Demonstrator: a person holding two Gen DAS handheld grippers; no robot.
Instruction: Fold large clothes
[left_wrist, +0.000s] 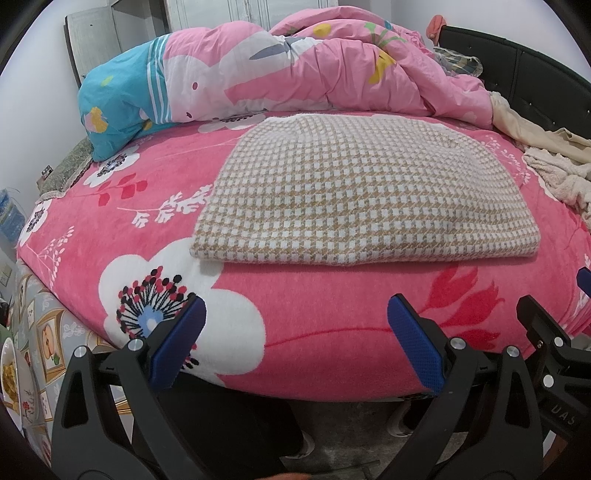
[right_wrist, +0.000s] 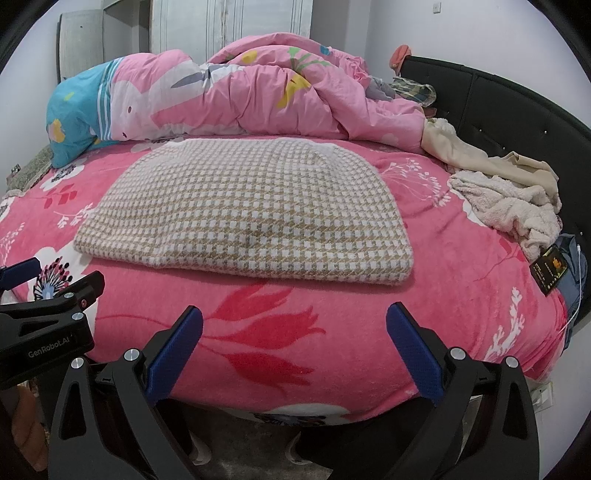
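A beige and white checked garment (left_wrist: 354, 195) lies folded into a flat rectangle on the pink flowered bed cover (left_wrist: 314, 350); it also shows in the right wrist view (right_wrist: 251, 210). My left gripper (left_wrist: 295, 339) is open and empty, held back from the bed's near edge, short of the garment. My right gripper (right_wrist: 295, 339) is open and empty, also short of the garment's near edge. The right gripper shows at the right edge of the left wrist view (left_wrist: 554, 332), and the left gripper at the left edge of the right wrist view (right_wrist: 44, 306).
A bunched pink quilt (right_wrist: 258, 99) lies along the far side of the bed. Loose beige and fluffy cream clothes (right_wrist: 509, 195) pile at the right by the dark headboard (right_wrist: 517, 110). A small dark card (right_wrist: 550, 273) lies near the right edge.
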